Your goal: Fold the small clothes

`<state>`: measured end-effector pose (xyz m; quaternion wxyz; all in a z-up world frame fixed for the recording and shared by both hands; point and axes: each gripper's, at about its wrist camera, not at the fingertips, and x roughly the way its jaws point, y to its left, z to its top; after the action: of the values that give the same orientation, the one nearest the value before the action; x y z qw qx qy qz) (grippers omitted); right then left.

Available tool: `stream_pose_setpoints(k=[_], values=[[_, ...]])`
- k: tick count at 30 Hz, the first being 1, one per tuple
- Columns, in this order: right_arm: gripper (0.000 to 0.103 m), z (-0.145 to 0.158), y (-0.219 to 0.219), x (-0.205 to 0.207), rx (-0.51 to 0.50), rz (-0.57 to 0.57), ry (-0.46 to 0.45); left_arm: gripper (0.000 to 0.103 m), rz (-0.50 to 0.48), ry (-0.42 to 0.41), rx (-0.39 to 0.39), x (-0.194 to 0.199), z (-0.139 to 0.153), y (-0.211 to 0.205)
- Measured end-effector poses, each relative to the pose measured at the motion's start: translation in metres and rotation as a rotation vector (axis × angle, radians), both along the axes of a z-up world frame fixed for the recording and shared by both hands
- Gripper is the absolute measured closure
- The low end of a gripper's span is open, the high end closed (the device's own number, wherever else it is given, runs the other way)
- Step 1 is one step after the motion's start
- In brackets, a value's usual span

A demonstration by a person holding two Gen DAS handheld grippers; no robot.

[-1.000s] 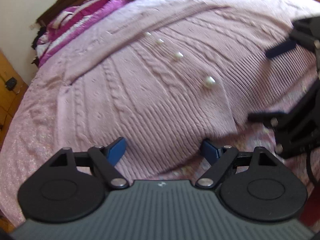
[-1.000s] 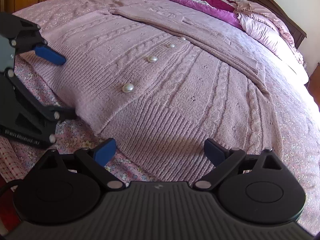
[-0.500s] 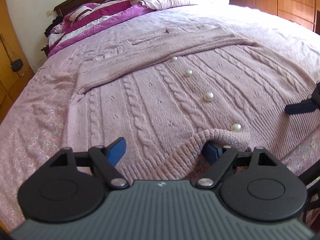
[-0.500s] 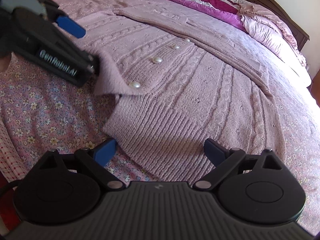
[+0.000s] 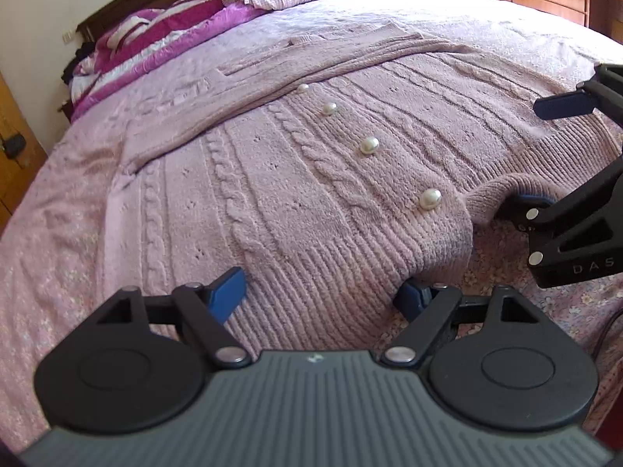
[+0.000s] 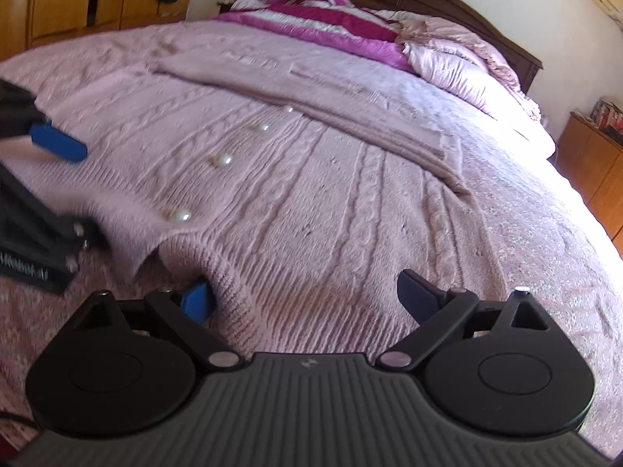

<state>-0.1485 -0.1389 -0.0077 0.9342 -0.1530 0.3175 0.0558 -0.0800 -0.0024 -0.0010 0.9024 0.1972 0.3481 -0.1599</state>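
Knitwear fills our left wrist view: a pink cable-knit cardigan (image 5: 311,194) lies spread flat on the bed (image 5: 58,253), its row of pearl buttons (image 5: 429,199) running away from us. Our left gripper (image 5: 323,292) stands wide at the cardigan's ribbed hem, one blue pad (image 5: 227,292) lying on the knit, the other (image 5: 412,297) at the hem's edge, neither pressing. Beside the hem's far corner we see our right gripper (image 5: 545,155), also spread wide, with a lifted bit of hem against its lower finger. From the right wrist, slightly blurred, the cardigan (image 6: 331,214) again lies before us; the right gripper (image 6: 307,295) gapes wide over the hem, its left pad (image 6: 196,299) tucked under a raised flap near the lowest button. Left of the buttons sits our left gripper (image 6: 50,179).
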Motion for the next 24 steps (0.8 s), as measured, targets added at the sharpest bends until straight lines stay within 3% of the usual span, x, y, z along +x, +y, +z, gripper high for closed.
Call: stream_pose_setpoints(k=[3,8,10,12,16,18,20,24], values=[[0.005,0.001,0.002,-0.001,0.000,0.012,-0.017,0.034,0.007,-0.033,-0.012,0.002,0.003,0.001],[0.005,-0.002,0.006,-0.004,0.008,0.051,-0.004,0.083,-0.014,-0.036,-0.098,0.002,0.013,0.003],[0.006,-0.003,0.009,-0.005,0.004,0.055,0.001,0.090,-0.019,-0.044,-0.120,0.001,0.017,0.003],[0.007,-0.004,0.011,-0.007,0.000,0.046,-0.003,0.090,-0.003,-0.056,-0.139,0.002,0.020,0.004],[0.024,-0.002,0.005,-0.007,0.021,0.004,-0.025,0.092,0.053,-0.060,-0.203,0.008,0.029,0.012],[0.040,-0.001,0.000,-0.005,0.040,-0.022,-0.035,0.092,0.064,-0.068,-0.231,0.010,0.034,0.015],[0.066,0.003,-0.004,-0.001,0.082,-0.037,-0.034,0.092,0.065,-0.083,-0.242,0.012,0.039,0.015],[0.088,0.015,-0.011,0.010,0.180,-0.044,-0.042,0.092,0.074,-0.102,-0.275,0.020,0.051,0.018]])
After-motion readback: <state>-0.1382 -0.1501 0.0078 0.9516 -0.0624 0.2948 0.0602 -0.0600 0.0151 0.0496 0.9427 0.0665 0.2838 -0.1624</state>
